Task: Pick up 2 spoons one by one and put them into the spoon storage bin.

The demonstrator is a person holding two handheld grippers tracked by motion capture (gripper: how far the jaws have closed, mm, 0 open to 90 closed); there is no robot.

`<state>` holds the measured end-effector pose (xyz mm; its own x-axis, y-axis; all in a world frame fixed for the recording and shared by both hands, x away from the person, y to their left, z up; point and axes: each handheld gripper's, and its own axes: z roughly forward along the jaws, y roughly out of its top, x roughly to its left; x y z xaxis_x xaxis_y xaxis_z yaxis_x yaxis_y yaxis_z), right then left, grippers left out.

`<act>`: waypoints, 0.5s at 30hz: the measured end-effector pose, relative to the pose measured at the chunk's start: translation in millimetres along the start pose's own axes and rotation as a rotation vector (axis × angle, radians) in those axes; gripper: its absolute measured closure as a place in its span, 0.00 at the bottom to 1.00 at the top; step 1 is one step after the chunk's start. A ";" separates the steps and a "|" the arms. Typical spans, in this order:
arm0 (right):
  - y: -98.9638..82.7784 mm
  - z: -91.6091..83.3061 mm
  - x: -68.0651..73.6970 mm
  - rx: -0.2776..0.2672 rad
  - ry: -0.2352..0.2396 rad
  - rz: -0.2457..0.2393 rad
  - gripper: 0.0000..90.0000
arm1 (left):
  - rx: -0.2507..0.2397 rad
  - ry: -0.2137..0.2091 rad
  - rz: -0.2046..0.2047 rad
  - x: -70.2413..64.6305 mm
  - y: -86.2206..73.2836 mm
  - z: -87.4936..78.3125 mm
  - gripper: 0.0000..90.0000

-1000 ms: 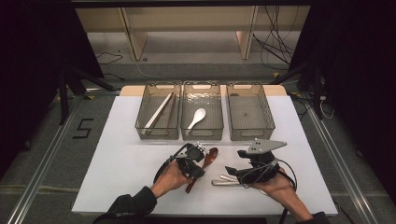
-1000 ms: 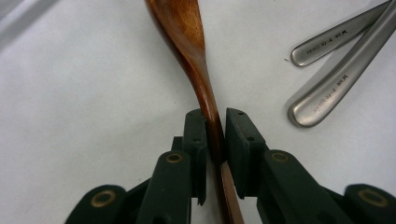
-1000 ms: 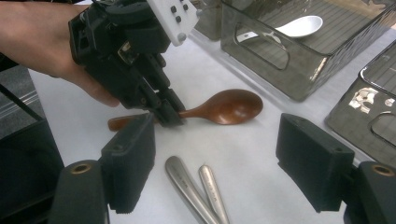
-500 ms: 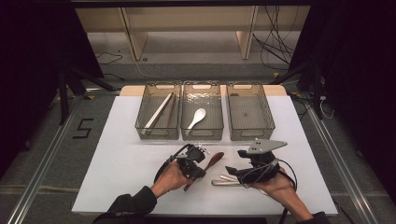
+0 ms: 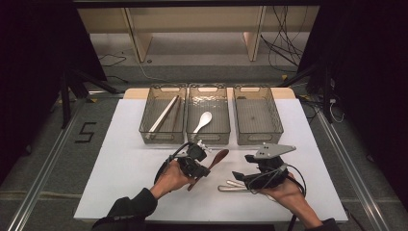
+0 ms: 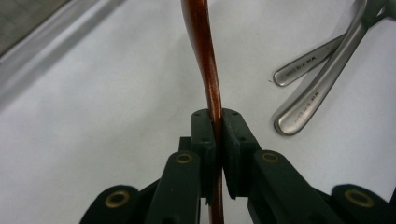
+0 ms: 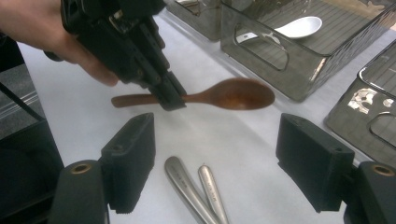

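A brown wooden spoon (image 5: 220, 156) hangs just above the white table (image 5: 130, 159), front centre. My left gripper (image 5: 204, 171) is shut on the middle of its handle. In the left gripper view the black pads (image 6: 205, 135) pinch the thin handle (image 6: 205, 46) edge-on. The right gripper view shows the spoon (image 7: 238, 93) level, with the left gripper (image 7: 168, 100) clamped on it from above. My right gripper (image 7: 215, 158) stands open, its wide-apart jaws over two metal utensil handles (image 7: 187, 182) lying on the table. In the high view the right gripper (image 5: 239, 176) points left, close to the spoon.
Three clear bins stand in a row at the back. The left bin (image 5: 144, 126) holds pale wooden sticks, the middle one (image 5: 226, 126) a white spoon (image 5: 204, 119), and the right one (image 5: 279, 126) shows nothing inside. The metal utensils (image 5: 233, 185) lie between my hands.
The wooden spoon's bowl has swung a little to the right with the left gripper on its handle. The right gripper has kept still.
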<state>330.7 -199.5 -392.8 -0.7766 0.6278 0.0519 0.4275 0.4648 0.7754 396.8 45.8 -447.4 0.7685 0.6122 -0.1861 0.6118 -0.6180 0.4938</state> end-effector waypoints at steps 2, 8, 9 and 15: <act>0.0 0.1 0.0 0.001 0.000 0.000 0.33 | -0.011 0.003 -0.005 1.5 0.3 -2.0 0.93; -0.1 0.1 0.1 0.002 0.001 0.001 0.33 | -0.030 -0.001 -0.010 6.4 1.2 -7.0 0.93; -0.1 0.1 0.0 0.001 0.001 0.001 0.33 | -0.034 -0.001 -0.011 7.1 1.3 -7.6 0.93; -0.2 0.3 0.0 0.001 0.003 0.000 0.33 | -0.053 0.004 -0.009 11.1 3.0 -13.4 0.93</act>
<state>330.8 -199.4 -393.1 -0.7778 0.6262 0.0535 0.4279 0.4652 0.7749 404.6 57.3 -436.7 0.7623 0.6194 -0.1875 0.6079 -0.5858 0.5361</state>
